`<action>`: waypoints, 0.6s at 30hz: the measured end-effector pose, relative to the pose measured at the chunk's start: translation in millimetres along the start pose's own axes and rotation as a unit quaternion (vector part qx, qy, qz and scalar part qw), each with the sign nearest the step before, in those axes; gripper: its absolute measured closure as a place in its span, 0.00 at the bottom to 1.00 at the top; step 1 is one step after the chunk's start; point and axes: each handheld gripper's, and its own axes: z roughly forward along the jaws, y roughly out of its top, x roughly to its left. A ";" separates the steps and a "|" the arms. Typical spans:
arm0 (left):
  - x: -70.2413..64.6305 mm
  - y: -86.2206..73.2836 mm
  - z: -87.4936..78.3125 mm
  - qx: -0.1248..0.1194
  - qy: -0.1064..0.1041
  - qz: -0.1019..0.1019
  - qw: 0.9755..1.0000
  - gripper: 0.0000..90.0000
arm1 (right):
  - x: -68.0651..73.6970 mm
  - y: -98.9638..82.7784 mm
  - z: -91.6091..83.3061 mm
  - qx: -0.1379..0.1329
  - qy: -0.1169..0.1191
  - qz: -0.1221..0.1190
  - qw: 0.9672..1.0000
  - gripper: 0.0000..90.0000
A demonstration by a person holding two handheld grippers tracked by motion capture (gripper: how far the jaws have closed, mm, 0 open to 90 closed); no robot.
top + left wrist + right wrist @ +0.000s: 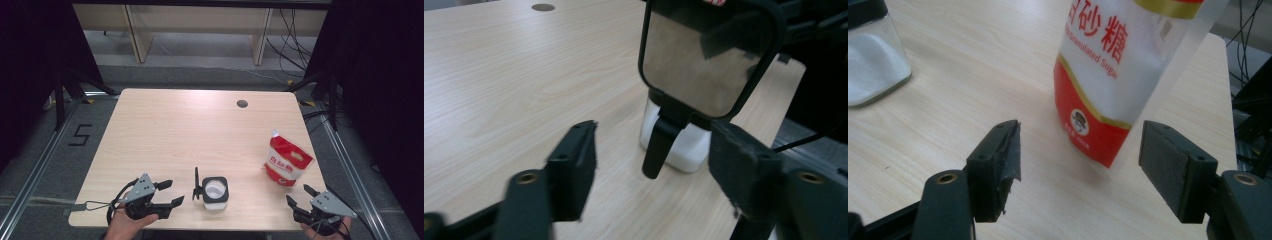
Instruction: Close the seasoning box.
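A small clear jar (216, 191) of white grains stands near the table's front edge, its black hinged lid (196, 184) flipped up on the left side. My left gripper (175, 192) lies just left of it, open, jaws pointing at the lid. In the left gripper view the raised lid (704, 55) and jar body (684, 150) stand just beyond the left gripper (654, 145), the lid's tab between the jaws and untouched. A red and white sugar bag (286, 162) stands upright at the right. My right gripper (297, 194), open, points at the bag (1108, 60) from the near side.
The light wooden table (175, 130) has a round cable hole (242, 103) at the back right. Its right edge runs close behind the bag. Dark curtains flank the table, and a wooden bench stands on the floor behind. The jar (873, 70) shows at the right gripper view's left edge.
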 end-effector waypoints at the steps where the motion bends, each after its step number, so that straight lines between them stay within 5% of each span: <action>1: -1.3 0.9 0.1 -0.004 0.002 -0.001 1.000 0.52 | -0.7 -0.3 0.3 0.002 0.002 -0.007 1.000 0.38; 6: -6.7 7.2 0.6 -0.009 0.013 0.050 0.999 0.77 | 0.0 -1.3 3.0 0.002 0.004 -0.022 1.000 0.37; 9: -8.4 11.4 3.3 -0.018 0.009 0.050 0.999 0.89 | 3.4 -1.0 4.6 0.011 0.014 -0.017 1.000 0.37; 11: -9.8 13.8 5.4 -0.012 0.011 0.064 0.998 0.93 | 6.5 -0.4 4.5 0.012 0.016 -0.017 1.000 0.37; 12: -10.6 13.9 7.5 -0.015 0.009 0.064 0.998 0.95 | 5.4 0.4 4.8 0.006 0.007 -0.037 0.999 0.37; 14: -11.6 14.6 10.0 -0.008 0.006 0.076 0.997 0.98 | 9.7 1.5 3.8 0.014 0.010 -0.025 1.000 0.37; 18: -13.8 14.9 15.0 -0.006 0.005 0.075 0.997 0.99 | 7.3 2.0 5.7 0.003 0.007 -0.044 0.999 0.37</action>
